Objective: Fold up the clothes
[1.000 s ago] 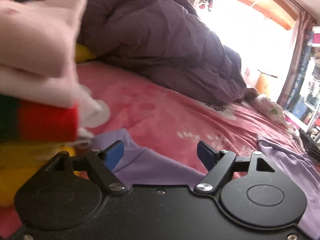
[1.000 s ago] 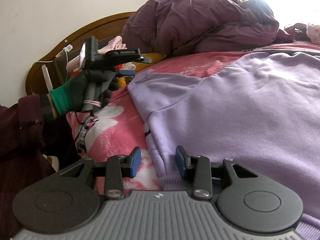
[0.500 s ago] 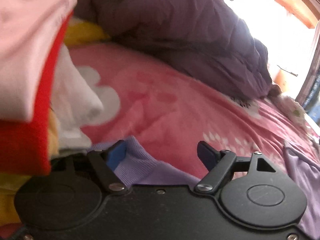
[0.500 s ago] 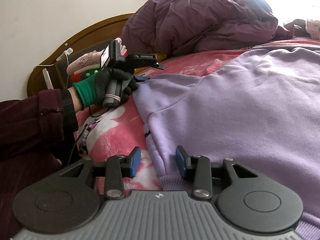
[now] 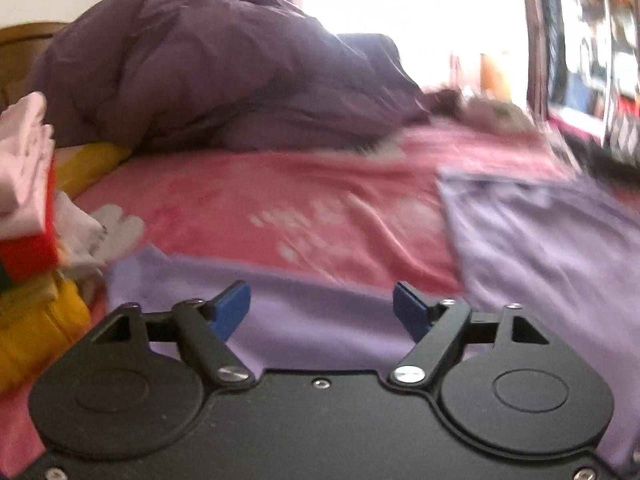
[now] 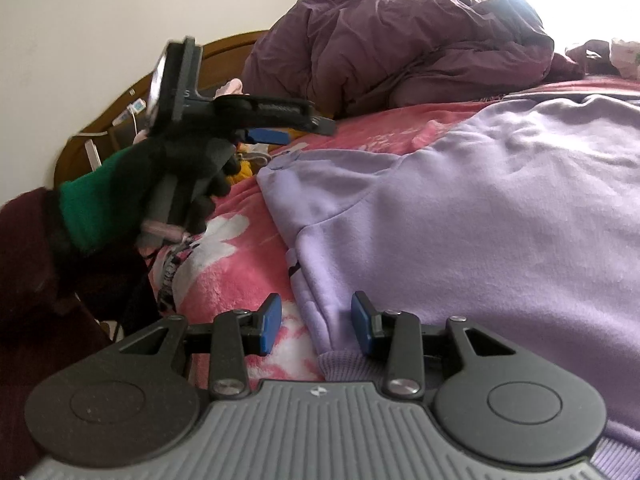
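Observation:
A lavender sweatshirt (image 6: 500, 208) lies spread flat on the pink bedsheet (image 6: 224, 276). My right gripper (image 6: 316, 326) rests low at its ribbed hem corner (image 6: 344, 364). The pads stand partly apart with the hem's edge lying between them, not pinched. In the left wrist view one sleeve (image 5: 304, 312) runs across under my left gripper (image 5: 322, 312). That gripper's jaws are closing, with the sleeve below them and nothing pressed. From the right wrist view the left gripper (image 6: 304, 128) hovers above the sleeve's end (image 6: 284, 164), held by a gloved hand (image 6: 188, 168).
A heaped purple duvet (image 5: 208, 80) fills the back of the bed. A stack of folded pink, red and yellow clothes (image 5: 28, 216) sits at the left by the wooden headboard (image 6: 224, 48). A bright window and shelves (image 5: 592, 60) lie to the right.
The left gripper swung away from the clothes stack to over the sleeve and rolled closer to level, its jaws narrowing slightly. The right gripper has stayed put.

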`<state>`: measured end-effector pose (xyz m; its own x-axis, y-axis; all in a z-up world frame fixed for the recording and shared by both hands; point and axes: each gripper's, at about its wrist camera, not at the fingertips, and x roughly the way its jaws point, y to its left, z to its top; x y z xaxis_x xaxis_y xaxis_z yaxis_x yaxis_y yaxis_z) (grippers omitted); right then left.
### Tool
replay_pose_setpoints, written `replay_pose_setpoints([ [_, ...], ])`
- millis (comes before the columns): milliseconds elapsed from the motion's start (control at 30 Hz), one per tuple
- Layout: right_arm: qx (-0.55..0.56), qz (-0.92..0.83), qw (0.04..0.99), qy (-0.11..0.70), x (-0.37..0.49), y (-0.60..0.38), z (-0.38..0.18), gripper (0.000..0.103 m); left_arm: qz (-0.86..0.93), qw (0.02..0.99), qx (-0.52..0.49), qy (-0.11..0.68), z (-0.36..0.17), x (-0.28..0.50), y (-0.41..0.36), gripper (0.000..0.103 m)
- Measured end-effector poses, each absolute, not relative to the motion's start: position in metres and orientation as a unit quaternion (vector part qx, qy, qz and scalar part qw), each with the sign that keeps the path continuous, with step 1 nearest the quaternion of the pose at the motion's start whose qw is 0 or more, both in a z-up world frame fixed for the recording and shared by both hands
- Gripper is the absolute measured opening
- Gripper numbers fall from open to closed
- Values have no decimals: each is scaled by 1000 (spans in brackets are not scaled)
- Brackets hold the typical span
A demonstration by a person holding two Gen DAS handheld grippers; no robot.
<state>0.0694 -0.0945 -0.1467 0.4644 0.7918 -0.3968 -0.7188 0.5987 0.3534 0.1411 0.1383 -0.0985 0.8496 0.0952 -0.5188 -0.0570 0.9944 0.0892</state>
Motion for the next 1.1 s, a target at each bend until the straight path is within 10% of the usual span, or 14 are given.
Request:
replay_pose_setpoints([
  [467,185,364,865,291,1,-198,-105,53,-4,956,127,265,-106,95,24,68],
  [1100,464,141,867,114,-33,-420,-48,72,-178,947,198,179,-91,11,-140,83],
])
